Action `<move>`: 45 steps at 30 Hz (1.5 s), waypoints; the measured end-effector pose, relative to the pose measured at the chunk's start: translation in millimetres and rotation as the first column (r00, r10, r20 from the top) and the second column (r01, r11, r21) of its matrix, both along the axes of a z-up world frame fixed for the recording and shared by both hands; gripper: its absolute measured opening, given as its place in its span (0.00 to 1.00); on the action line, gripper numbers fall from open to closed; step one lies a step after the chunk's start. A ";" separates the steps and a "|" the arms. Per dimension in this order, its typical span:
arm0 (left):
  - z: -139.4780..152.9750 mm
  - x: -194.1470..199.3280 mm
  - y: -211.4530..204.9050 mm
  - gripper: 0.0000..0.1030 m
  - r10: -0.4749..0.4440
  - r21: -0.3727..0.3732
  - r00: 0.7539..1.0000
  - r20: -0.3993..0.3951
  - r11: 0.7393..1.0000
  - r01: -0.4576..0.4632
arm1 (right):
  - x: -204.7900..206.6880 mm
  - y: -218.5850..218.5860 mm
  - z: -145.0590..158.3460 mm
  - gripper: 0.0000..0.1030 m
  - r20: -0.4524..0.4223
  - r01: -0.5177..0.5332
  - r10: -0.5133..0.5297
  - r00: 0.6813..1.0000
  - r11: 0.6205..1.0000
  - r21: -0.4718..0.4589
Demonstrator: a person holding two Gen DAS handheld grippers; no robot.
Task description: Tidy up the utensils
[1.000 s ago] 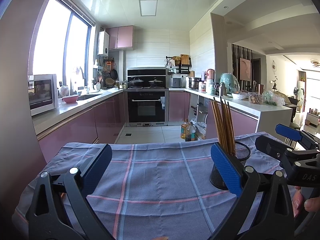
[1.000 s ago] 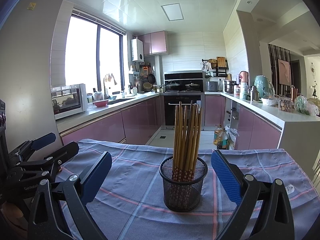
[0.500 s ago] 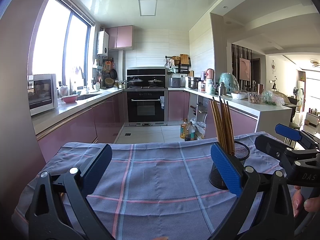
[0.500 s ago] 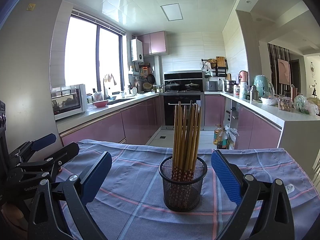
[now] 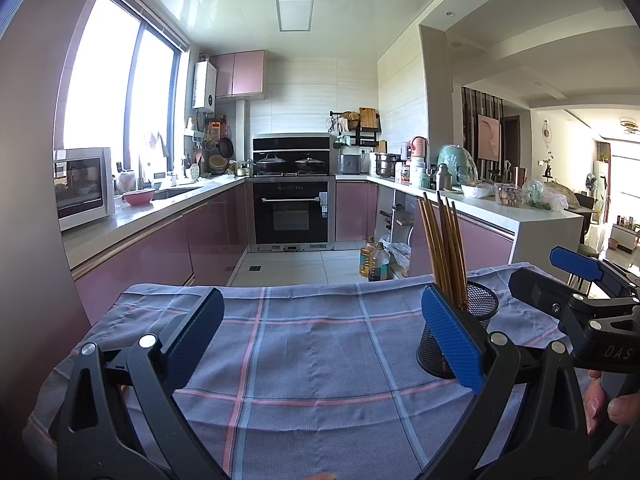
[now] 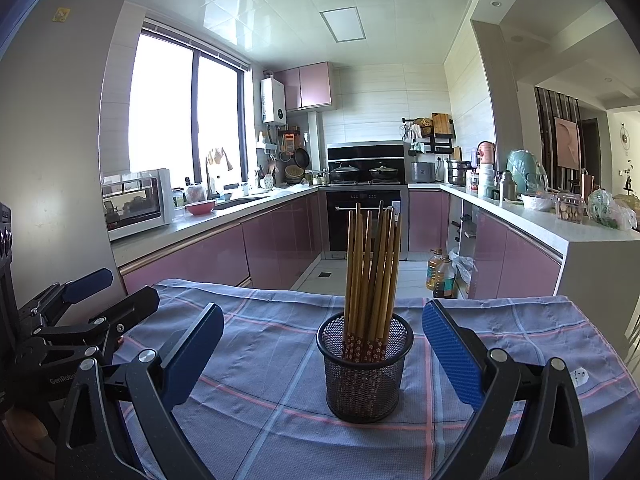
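In mesh cup: upright chopsticks.

A bright U-shaped kitchen with glossy pink cabinets, pale counters, white tiled walls and floor. A large window on the left floods daylight in. A black built-in oven sits centre, 2 lidded pots above.

Left gripper: jaws spread wide, level, holding nothing.
Right gripper: jaws spread wide, level, holding nothing.
Hand: fingertips gripping the right gripper's handle.
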State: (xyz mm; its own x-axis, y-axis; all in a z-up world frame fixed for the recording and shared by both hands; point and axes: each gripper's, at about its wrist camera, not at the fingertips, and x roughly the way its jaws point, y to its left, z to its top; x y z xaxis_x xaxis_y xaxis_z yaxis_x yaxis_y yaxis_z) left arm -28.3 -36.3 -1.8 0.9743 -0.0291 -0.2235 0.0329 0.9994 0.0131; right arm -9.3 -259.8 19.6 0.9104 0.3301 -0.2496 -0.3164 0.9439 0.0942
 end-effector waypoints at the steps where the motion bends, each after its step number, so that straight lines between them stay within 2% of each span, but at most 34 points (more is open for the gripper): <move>1: 0.4 0.4 0.0 0.94 0.000 -0.001 1.000 0.000 1.000 0.000 | -0.6 -0.2 0.0 0.93 0.000 0.000 0.000 1.000 1.000 0.002; 45: -1.4 -0.3 -2.5 0.95 -0.004 0.000 1.000 -0.008 1.000 0.004 | -1.8 1.8 0.4 0.93 -0.002 0.002 -0.002 1.000 1.000 0.004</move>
